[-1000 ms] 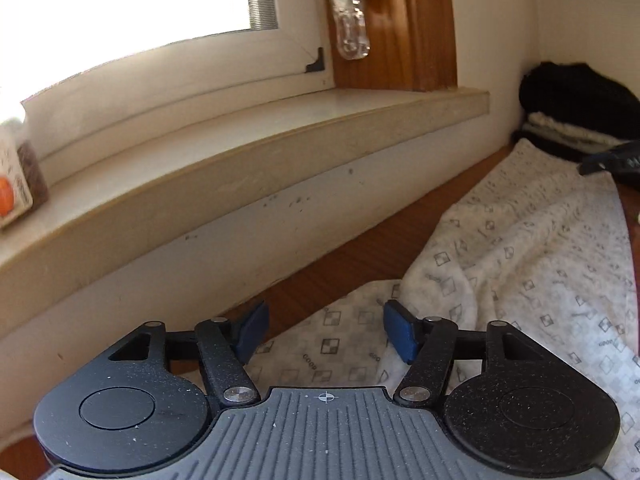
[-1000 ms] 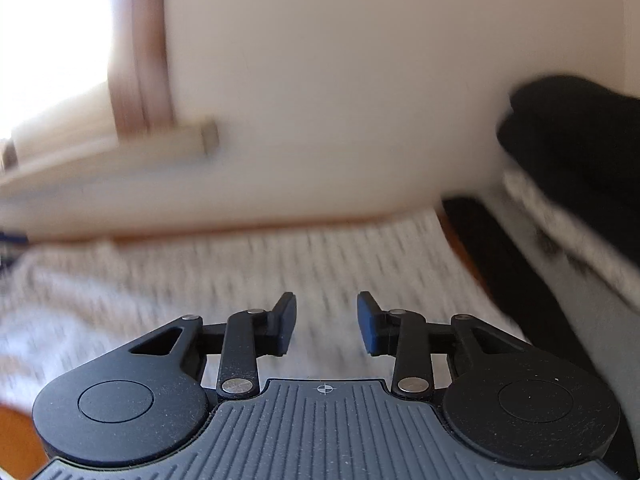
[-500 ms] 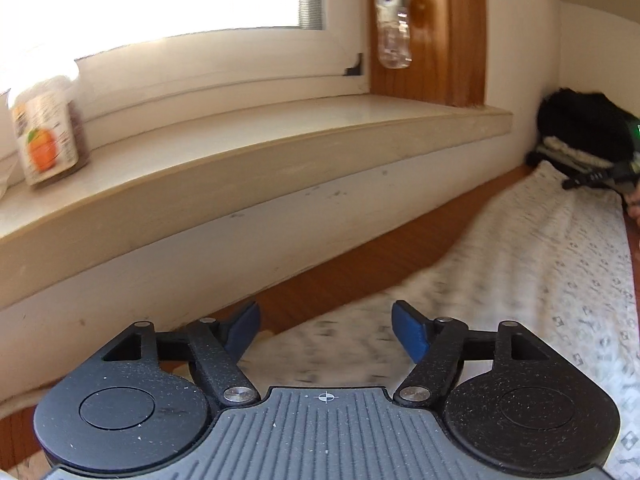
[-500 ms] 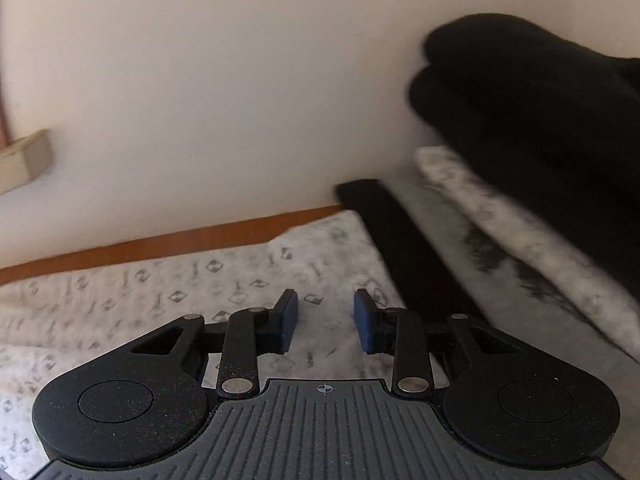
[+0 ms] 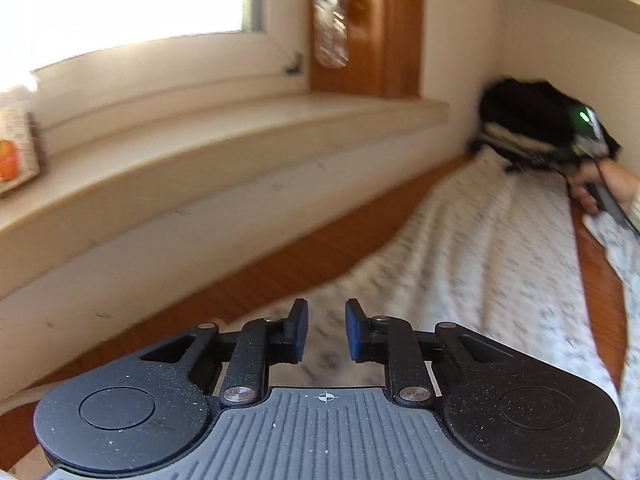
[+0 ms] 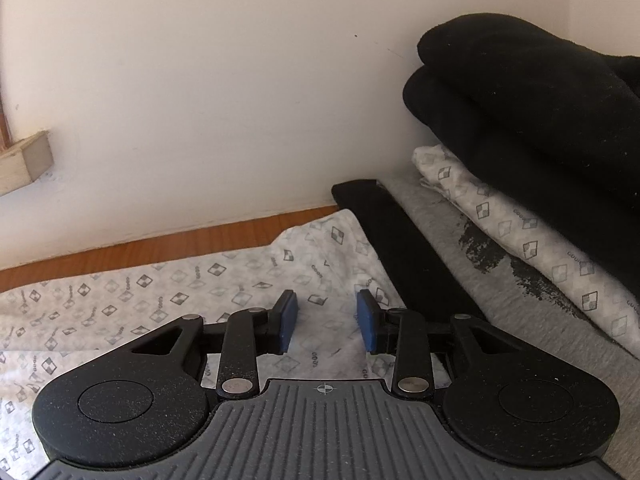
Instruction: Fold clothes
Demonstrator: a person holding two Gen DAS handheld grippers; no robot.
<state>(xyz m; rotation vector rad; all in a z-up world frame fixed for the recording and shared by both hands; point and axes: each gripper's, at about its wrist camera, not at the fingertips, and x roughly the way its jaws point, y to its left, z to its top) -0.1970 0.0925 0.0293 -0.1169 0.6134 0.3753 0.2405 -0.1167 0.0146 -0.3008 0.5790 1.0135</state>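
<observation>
A white garment with a small grey diamond print (image 5: 480, 248) lies stretched along the wooden table (image 5: 304, 264). My left gripper (image 5: 326, 330) is open just above its near end, with the jaws apart and nothing between them. My right gripper (image 6: 327, 322) is open low over the garment's far end (image 6: 224, 284), close to its corner. In the left wrist view the right gripper (image 5: 536, 162) shows far off at the garment's other end, held by a hand.
A stack of folded clothes stands at the far right against the wall: black items (image 6: 532, 104) on top, a printed white one (image 6: 520, 236), a grey one (image 6: 500, 312) and a black one (image 6: 404, 252) beneath. A windowsill (image 5: 200, 152) with a jar (image 5: 12, 156) runs along the left.
My left gripper's jaws have narrowed and it has swung right along the garment. My right gripper has moved toward the garment's far corner by the stack, and its jaws have widened a little.
</observation>
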